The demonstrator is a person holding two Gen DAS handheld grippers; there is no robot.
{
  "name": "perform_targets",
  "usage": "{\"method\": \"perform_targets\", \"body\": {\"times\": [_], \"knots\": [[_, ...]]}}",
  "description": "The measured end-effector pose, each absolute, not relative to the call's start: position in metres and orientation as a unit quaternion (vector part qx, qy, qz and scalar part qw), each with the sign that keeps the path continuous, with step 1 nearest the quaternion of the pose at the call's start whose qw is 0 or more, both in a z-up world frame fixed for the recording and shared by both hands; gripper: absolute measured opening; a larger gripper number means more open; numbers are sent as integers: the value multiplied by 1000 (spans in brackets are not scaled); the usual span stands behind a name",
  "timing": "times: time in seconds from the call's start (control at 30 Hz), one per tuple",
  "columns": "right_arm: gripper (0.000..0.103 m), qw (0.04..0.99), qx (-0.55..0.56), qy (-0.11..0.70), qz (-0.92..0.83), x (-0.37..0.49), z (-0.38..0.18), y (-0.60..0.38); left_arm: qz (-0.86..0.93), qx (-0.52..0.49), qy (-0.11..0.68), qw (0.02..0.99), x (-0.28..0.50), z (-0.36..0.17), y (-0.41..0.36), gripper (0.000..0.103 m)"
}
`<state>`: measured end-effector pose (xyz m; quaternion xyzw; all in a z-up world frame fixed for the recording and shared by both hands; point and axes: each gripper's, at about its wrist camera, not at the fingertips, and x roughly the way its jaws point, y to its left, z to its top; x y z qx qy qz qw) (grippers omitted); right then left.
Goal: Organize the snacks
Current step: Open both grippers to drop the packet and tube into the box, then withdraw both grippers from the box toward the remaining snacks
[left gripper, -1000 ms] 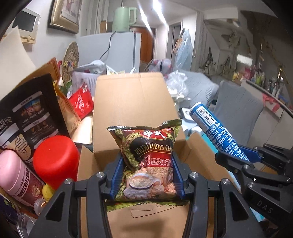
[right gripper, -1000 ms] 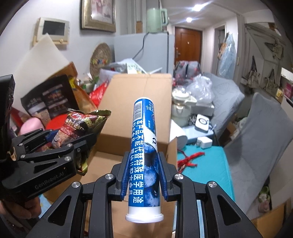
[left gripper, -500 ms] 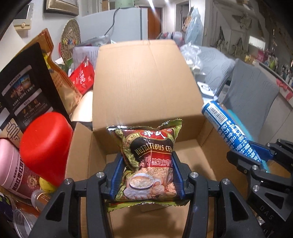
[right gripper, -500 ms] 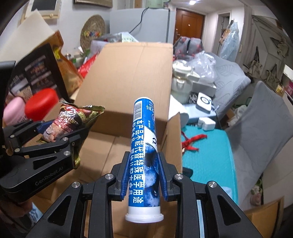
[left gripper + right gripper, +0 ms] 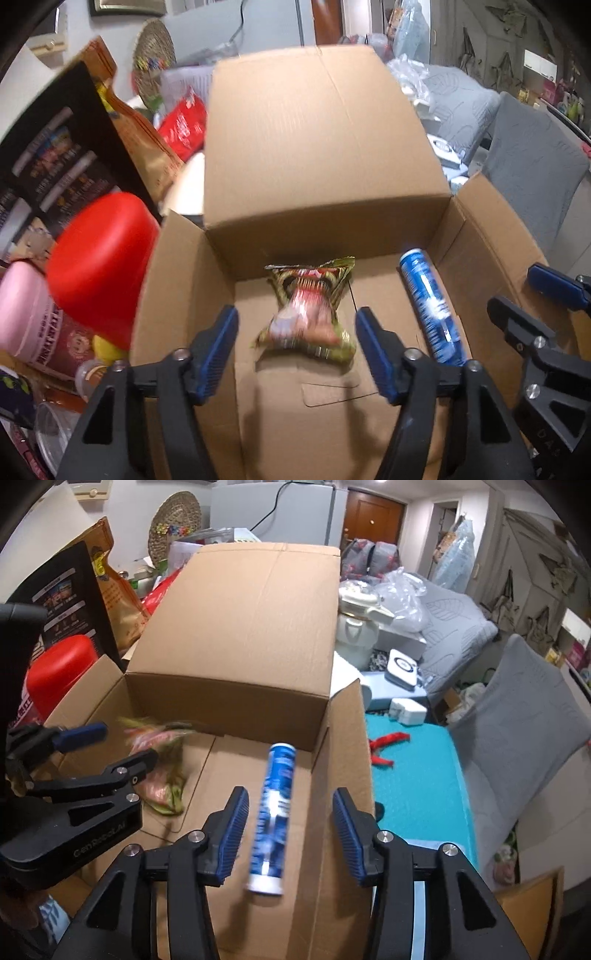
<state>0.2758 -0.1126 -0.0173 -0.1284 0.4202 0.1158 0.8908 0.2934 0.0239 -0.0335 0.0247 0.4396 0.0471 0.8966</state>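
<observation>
Crinkly foil packet (image 5: 308, 310), smooth blue tube (image 5: 273, 816) inside corrugated box (image 5: 317, 147).

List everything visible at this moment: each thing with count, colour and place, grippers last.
cardboard box: one, brown, centre, flaps open
cereal packet: one, green and red, blurred, inside the box
tube: one, blue and white, blurred, inside the box, right of the packet
red lid: one, left of the box
pink bottle: one, far left
black pouch: one, upright, back left
grey cushion: one, right
left gripper: fingers just opened, packet released
right gripper: fingers just opened, tube released
</observation>
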Motion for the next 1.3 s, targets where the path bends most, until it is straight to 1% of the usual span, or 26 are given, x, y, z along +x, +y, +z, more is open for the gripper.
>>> {"method": "perform_targets", "body": {"times": [0.23, 0.67, 0.77, 0.93, 1.0, 1.07, 1.13, 1.2, 1.3], "knots": [[51, 899, -121, 407, 109, 263, 0, -117, 43, 26, 409, 911, 272, -1, 21, 67], [51, 929, -110, 338, 105, 212, 67, -131, 21, 18, 340, 940, 211, 73, 13, 67], [56, 936, -103, 319, 107, 195, 85, -134, 17, 16, 324, 946, 196, 89, 11, 67], [57, 948, -96, 286, 106, 164, 115, -140, 8, 17, 296, 955, 165, 116, 8, 67], [61, 951, -94, 276, 107, 152, 124, -143, 3, 17, 289, 957, 152, 126, 6, 67], [61, 954, -95, 264, 109, 139, 133, -145, -2, 15, 281, 960, 140, 133, 5, 67], [67, 956, -96, 253, 111, 124, 141, -147, -7, 16, 272, 962, 127, 141, 4, 67], [71, 958, -96, 245, 113, 113, 147, -149, -12, 17, 264, 964, 114, 147, 3, 67], [71, 960, -99, 235, 114, 94, 153, -152, -21, 14, 256, 966, 96, 153, 1, 68]]}}
